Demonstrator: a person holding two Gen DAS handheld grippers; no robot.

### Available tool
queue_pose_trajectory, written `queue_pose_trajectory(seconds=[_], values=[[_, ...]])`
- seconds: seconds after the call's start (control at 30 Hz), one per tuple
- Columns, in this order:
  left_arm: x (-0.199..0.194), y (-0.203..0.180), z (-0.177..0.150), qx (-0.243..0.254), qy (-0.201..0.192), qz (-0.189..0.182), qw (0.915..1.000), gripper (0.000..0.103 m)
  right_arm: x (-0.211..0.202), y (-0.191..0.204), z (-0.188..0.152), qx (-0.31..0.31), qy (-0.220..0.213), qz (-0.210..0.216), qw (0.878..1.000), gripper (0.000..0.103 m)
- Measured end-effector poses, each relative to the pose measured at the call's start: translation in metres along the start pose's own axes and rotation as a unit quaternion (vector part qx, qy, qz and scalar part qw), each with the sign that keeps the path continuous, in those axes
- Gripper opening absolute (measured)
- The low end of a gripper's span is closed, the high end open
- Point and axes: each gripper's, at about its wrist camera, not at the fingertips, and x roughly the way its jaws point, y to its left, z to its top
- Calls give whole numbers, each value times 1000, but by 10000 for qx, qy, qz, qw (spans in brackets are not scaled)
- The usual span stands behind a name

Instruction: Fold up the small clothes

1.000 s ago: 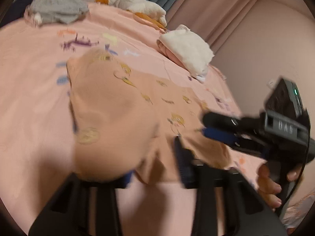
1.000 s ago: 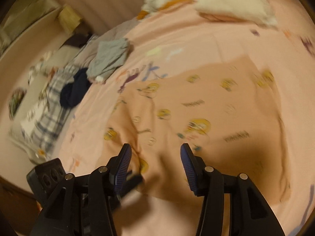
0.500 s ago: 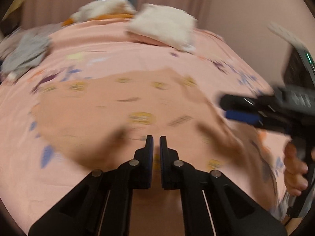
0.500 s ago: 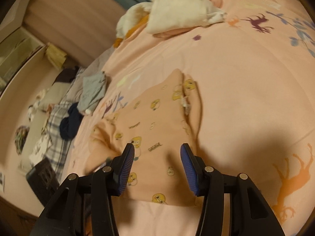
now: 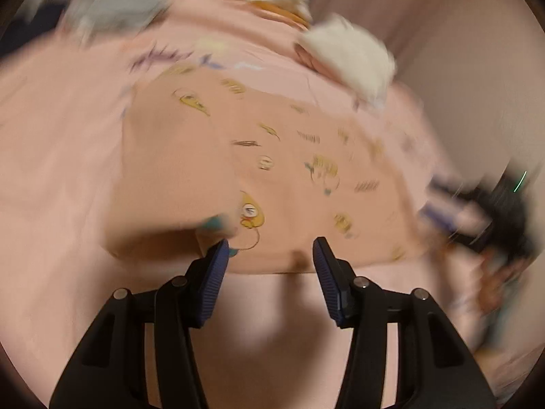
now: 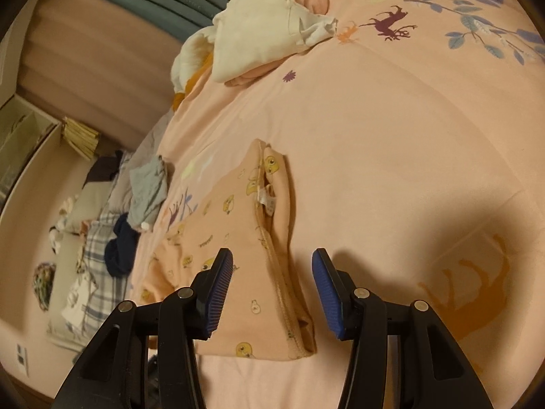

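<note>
Peach garment lying folded on the pink bedspread, both grippers over its near edge.

The peach garment [image 6: 252, 238], printed with yellow cartoon birds, lies doubled over on the pink bedspread [image 6: 391, 143]. The left gripper [image 5: 270, 255] has just been opening; its jaws stand apart with nothing clamped. The right gripper [image 6: 272, 272] also stands apart, straddling the garment's folded edge without pressing it. A cream garment pile [image 6: 269, 24] sits farther up the bed, a grey garment [image 6: 150, 191] off to the side.
</note>
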Motion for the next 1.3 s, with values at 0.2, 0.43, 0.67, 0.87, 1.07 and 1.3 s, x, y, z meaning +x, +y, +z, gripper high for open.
queue_pose_trajectory(seconds=[0.2,0.43,0.67,0.87,1.07,1.3], values=[[-17,12,-3,-137,-35,80,9999,52,18,18,-6,-263,266,-151,9992,52],[-14,28,-9,-458,-103,-173,9988,55,31,31,-13,-475,435,-306,9975,52],[1,51,29,-1236,-445,-261,9910,54,12,51,-17,-834,259,-49,9962,52],[1,55,64,-1449,-925,505,9838,33,26,65,-23,-1262,440,-152,9909,52],[-3,10,71,-451,-1277,1176,9838,17,29,79,-25,-1446,367,-10,9888,38],[-4,-25,72,263,-1291,1019,9860,17,-14,67,-16,-1045,-636,63,9925,38]])
